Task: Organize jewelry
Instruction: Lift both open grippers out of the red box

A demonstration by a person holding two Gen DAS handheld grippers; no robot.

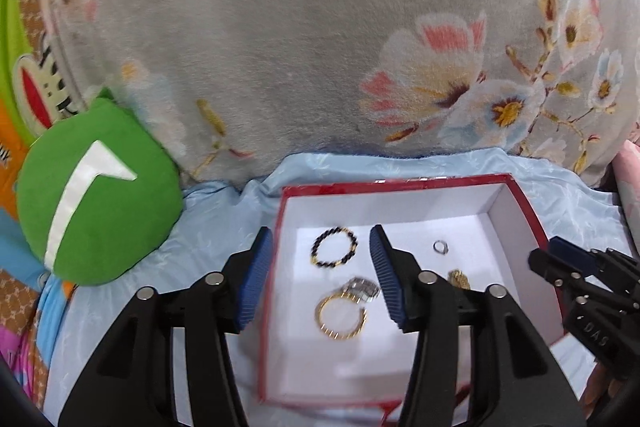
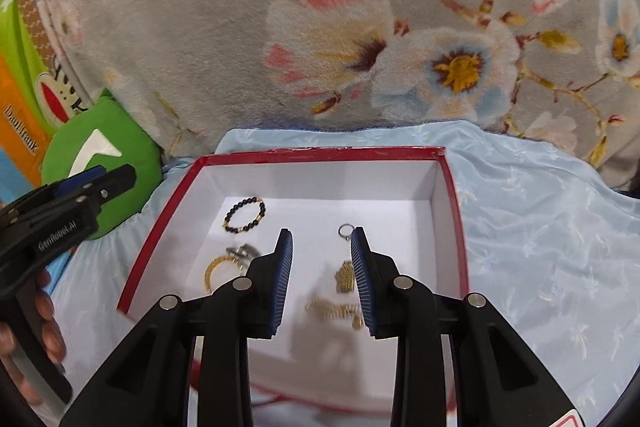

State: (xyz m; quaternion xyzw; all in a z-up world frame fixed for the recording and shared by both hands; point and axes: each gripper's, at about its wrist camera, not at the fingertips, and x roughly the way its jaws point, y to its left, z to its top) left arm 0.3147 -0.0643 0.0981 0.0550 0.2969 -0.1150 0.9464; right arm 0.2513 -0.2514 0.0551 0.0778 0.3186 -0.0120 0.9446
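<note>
1. Jewelry sits in the red box (image 1: 520, 211) on the bed: bead bracelet (image 1: 334, 247), gold ring (image 1: 341, 315) touching a silver piece (image 1: 365, 289), small silver ring (image 1: 440, 247), gold chain (image 2: 338, 309).
2. All look light, tiny, slippery; chain is limp, so pinch a bunched part. Bracelet: grip across the beads.
3. Left claw (image 1: 320, 275) approx half open, holds nothing. Right claw (image 2: 322, 279) narrower, also empty.
4. Chain is blurred and partly behind the right claw's pad; silver piece's type is unclear. Box near edge is cut off.
</note>
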